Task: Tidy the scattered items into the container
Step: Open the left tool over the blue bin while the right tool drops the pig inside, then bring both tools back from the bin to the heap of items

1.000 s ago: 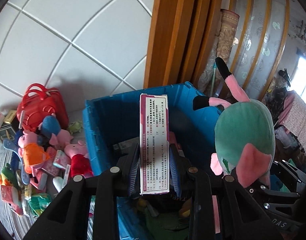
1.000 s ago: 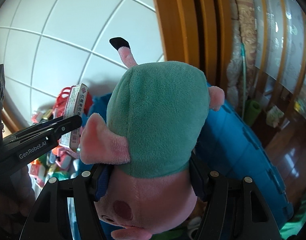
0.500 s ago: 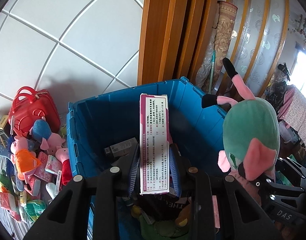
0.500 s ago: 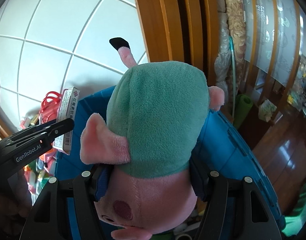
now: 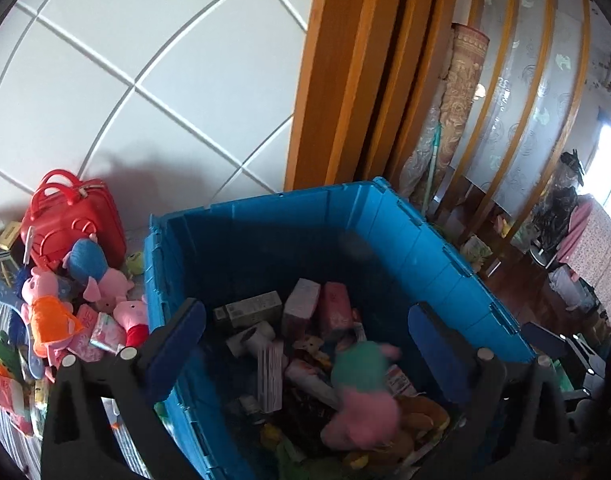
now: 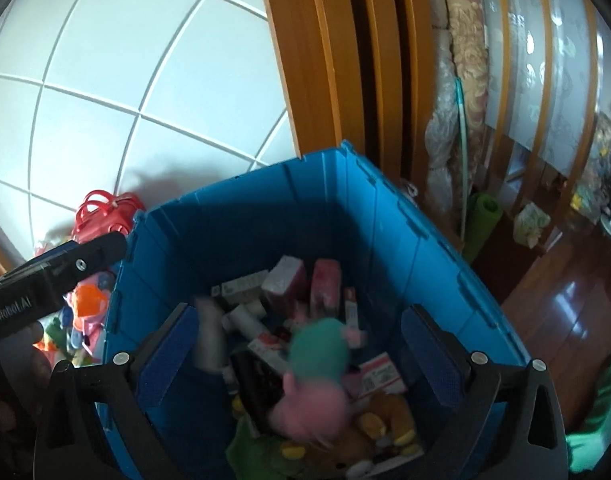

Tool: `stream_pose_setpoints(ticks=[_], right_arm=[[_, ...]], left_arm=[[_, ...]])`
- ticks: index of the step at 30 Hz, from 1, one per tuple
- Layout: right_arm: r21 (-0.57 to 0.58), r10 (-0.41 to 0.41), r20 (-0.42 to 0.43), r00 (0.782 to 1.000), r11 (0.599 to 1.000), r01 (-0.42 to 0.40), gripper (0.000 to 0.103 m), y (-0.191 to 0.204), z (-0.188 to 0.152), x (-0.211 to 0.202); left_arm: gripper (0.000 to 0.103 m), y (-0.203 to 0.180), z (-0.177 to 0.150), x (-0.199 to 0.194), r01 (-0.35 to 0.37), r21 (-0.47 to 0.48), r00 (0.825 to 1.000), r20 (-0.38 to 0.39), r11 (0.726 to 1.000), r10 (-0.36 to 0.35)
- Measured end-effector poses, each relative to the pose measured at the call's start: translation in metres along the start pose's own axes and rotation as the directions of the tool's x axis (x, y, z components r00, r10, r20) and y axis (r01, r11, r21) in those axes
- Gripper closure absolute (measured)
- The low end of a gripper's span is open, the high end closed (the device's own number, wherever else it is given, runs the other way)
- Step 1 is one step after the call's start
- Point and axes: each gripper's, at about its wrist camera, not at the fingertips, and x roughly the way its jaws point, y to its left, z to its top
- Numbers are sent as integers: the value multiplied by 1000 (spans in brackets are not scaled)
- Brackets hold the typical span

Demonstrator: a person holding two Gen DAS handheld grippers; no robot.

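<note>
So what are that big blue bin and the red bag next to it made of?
The blue bin looks like hard moulded plastic with a dull sheen: its walls are ribbed and its rim stepped. The red bag seems glossy rigid plastic too, given its bright highlights, stiff looped handles and embossed front, though a coated fabric can't be ruled out.

Plush pig (image 5: 363, 396) in the bin (image 5: 445, 248) is motion-blurred in both views; face not readable. Box (image 5: 270, 376) streaked with blur in the left view, print illegible; in the right view only a grey smear (image 6: 209, 340). Bin's near wall is cut off by the lower edge, and gripper bodies hide its near corners. Floor toys (image 5: 65, 320) beside the bin too small to sort out, partly cut by the left edge. Left gripper arm (image 6: 53, 276) covers part of that pile in the right view. Labels on the bin's smaller boxes (image 5: 249, 310) unreadable.
</note>
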Motion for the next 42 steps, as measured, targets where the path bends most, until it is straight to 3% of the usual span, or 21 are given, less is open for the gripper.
stream_pose_setpoints(ticks=[9, 16, 23, 29, 33, 40, 42], right_arm=[[-29, 53, -11, 999, 998, -53, 0, 31, -9, -7], [-141, 131, -17, 991, 981, -132, 0, 93, -17, -11], [-226, 185, -46, 982, 955, -191, 0, 167, -27, -3], [-294, 250, -92, 964, 918, -266, 0, 239, -47, 4], [-332, 268, -128, 955, 896, -296, 0, 283, -65, 17], [-361, 256, -195, 947, 879, -312, 0, 335, -100, 50], [-368, 247, -212, 946, 876, -311, 0, 346, -111, 58]], left_arm=[[0, 60, -21, -16, -62, -107, 998, 13, 992, 64], [0, 114, -46, -45, -107, -175, 994, 11, 979, 110], [0, 193, -78, -89, -150, -260, 987, 22, 954, 161], [0, 278, -111, -126, -245, -341, 967, -14, 908, 256], [0, 341, -140, -141, -300, -423, 952, -75, 855, 296], [0, 423, -187, -153, -369, -505, 928, -160, 780, 336], [0, 443, -197, -155, -404, -504, 914, -185, 763, 361]])
